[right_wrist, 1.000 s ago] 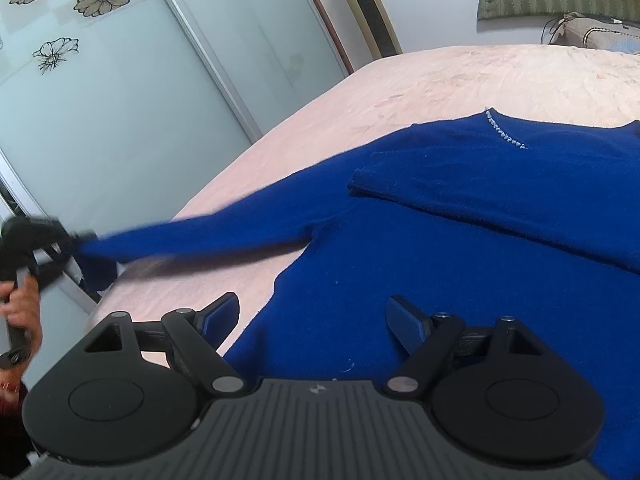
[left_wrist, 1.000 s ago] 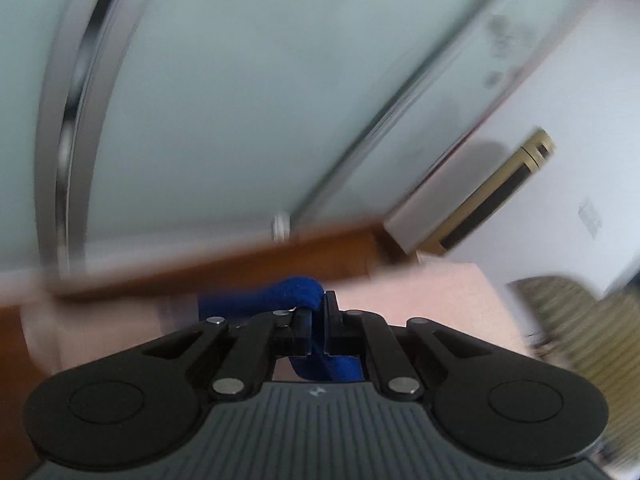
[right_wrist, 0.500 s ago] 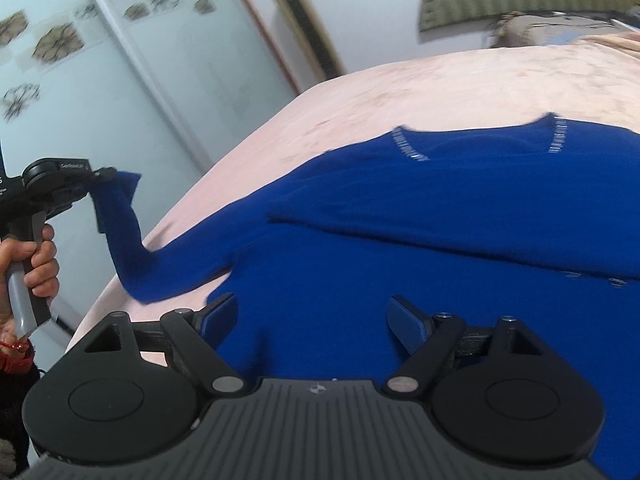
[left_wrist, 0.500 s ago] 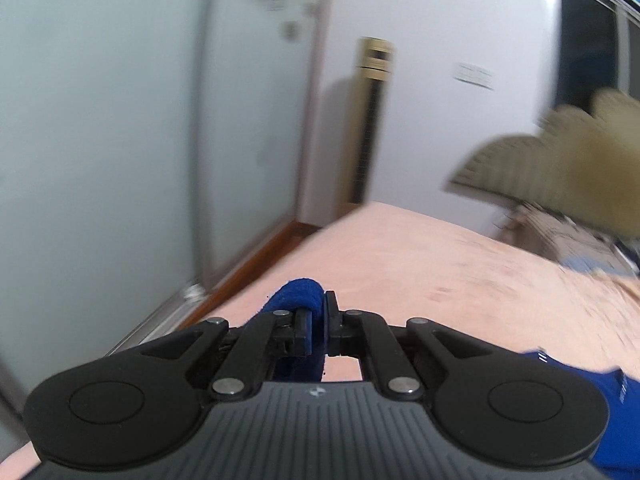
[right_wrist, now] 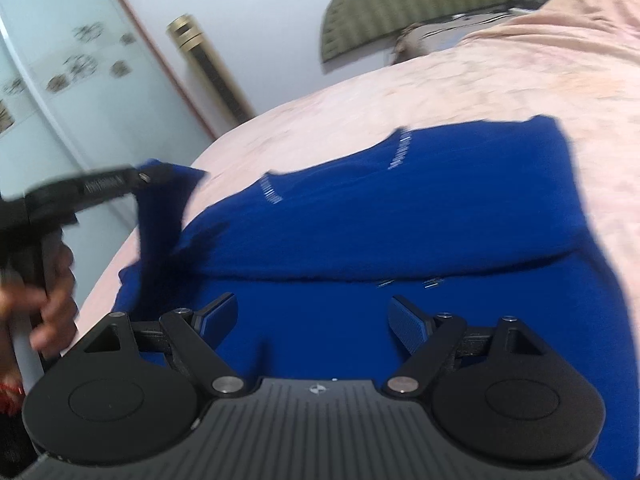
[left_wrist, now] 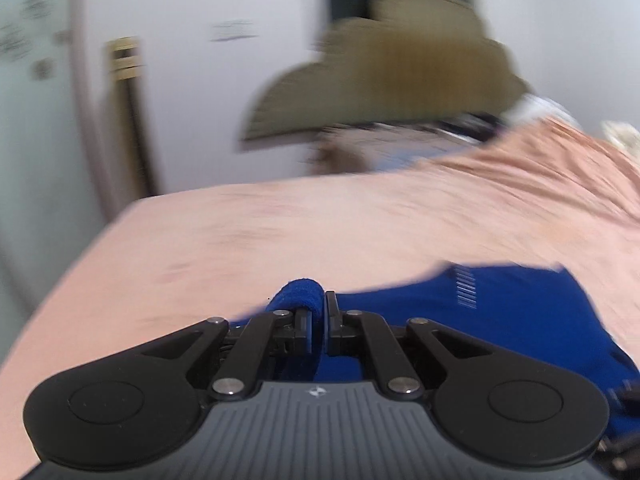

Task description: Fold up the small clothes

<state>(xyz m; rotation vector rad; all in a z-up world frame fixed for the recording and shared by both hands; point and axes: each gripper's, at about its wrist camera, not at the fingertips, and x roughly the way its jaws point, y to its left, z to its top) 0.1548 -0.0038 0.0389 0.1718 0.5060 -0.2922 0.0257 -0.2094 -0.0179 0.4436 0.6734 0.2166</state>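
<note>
Currently the left gripper (left_wrist: 318, 326) is clamped fully shut on the cuff of the blue sweater's sleeve (right_wrist: 160, 216), which is held lifted off the pink bedspread (left_wrist: 280, 232) at the sweater's left edge in the right wrist view. The blue sweater (right_wrist: 420, 216) is spread flat on the bed, neckline toward the headboard (right_wrist: 420, 4), with one layer apparently already folded across the chest. The right gripper (right_wrist: 312, 320) is wide open with nothing between its pads, hovering low over the lower body panel; whether cloth is touched cannot be told. Step in hand is judged to be the sleeve fold: cuff to be carried across and laid onto the body. For a clean result, the cuff should be kept pinched until the sleeve lies straight over the torso, with the fold line set at the shoulder seam, not mid-sleeve. Sleeve should be kept lightly taut so no twist is laid in. Body panel could be pinned near the armpit by the right gripper to stop the knit from dragging on the bedspread. Release only once the cuff is resting flat; knit is soft and will bunch if dropped from height. Both views are motion-blurred, so fine edge alignment cannot be confirmed.
</note>
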